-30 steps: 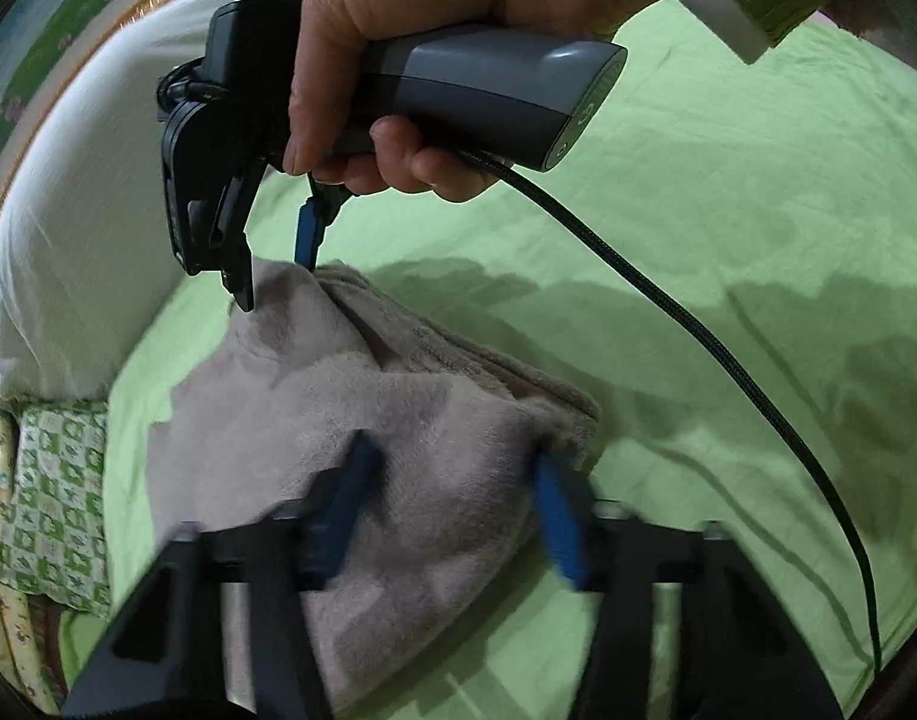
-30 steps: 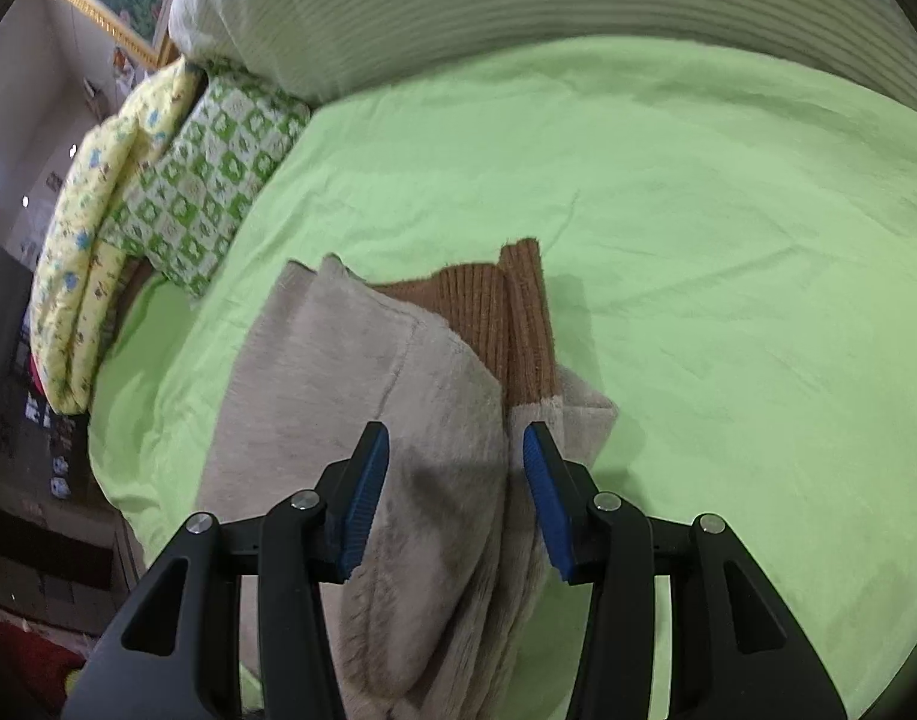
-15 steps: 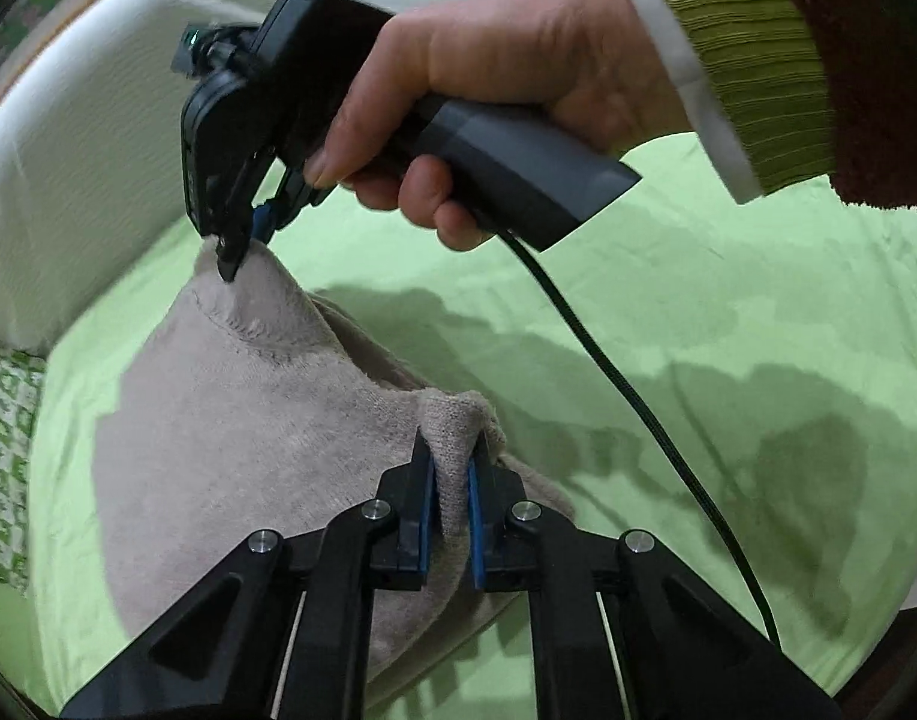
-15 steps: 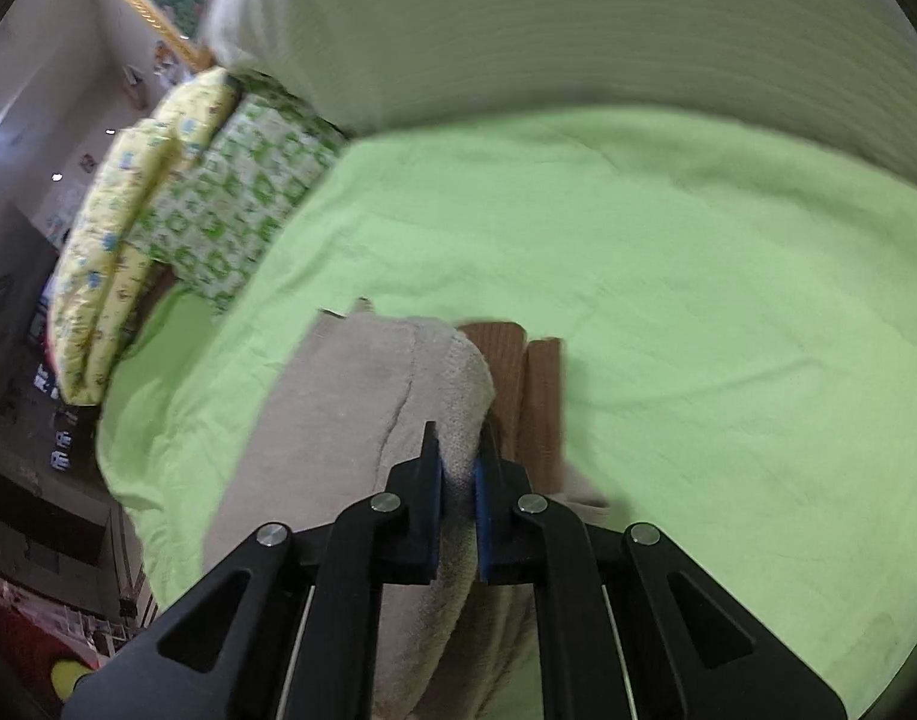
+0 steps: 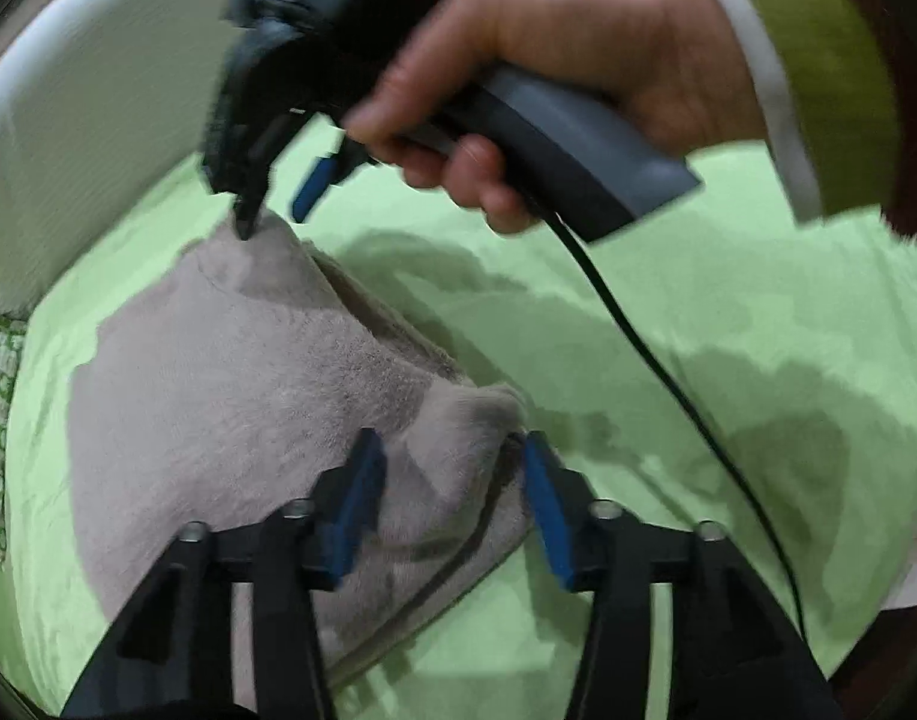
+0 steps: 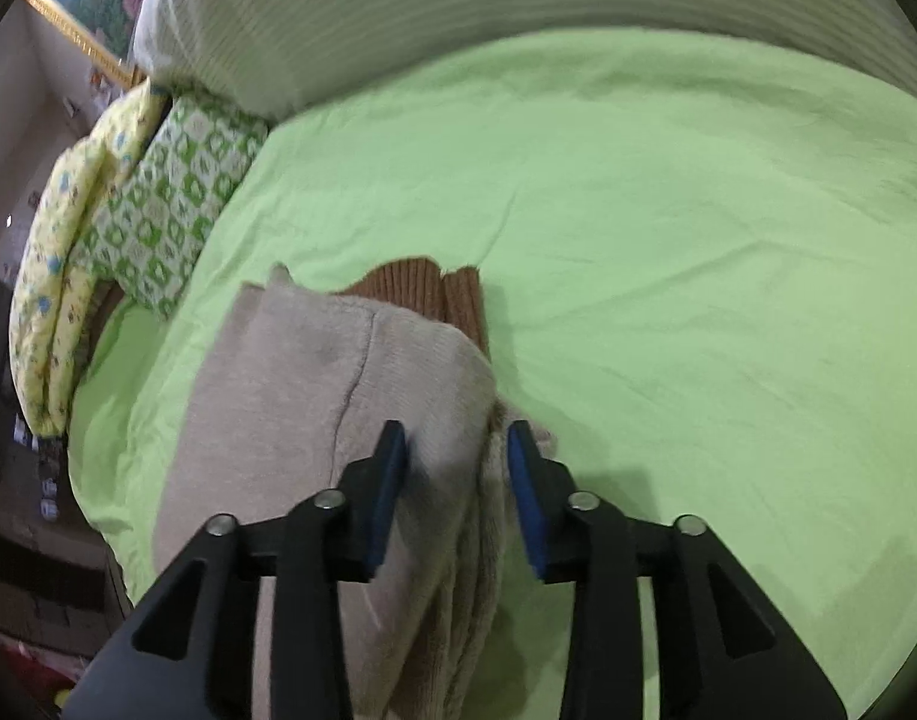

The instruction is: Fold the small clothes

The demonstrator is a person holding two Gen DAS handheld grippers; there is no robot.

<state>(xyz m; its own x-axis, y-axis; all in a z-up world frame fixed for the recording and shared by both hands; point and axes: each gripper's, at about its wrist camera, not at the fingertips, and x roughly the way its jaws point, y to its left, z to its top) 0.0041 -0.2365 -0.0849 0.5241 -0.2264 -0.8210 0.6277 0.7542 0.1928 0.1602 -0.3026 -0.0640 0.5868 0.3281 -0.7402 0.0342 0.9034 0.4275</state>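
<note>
A beige fuzzy garment [image 5: 236,396] lies folded over on the green bed sheet [image 5: 728,312]. It also shows in the right wrist view [image 6: 314,396], with its brown ribbed cuffs [image 6: 434,288] sticking out at the far edge. My left gripper [image 5: 452,492] is open, its blue pads on either side of the garment's near right corner. My right gripper [image 6: 458,480] is open over the garment's folded edge. In the left wrist view the right gripper [image 5: 278,204] stands at the garment's far corner, held by a hand.
A white striped pillow [image 6: 518,6] lies along the back of the bed. A green patterned cushion [image 6: 170,198] and a yellow one [image 6: 68,252] lie at the left edge. The right gripper's black cable [image 5: 668,384] hangs across the sheet.
Both grippers were shut on the garment half a second ago and have since opened, letting it go. The garment now rests folded on the sheet.
</note>
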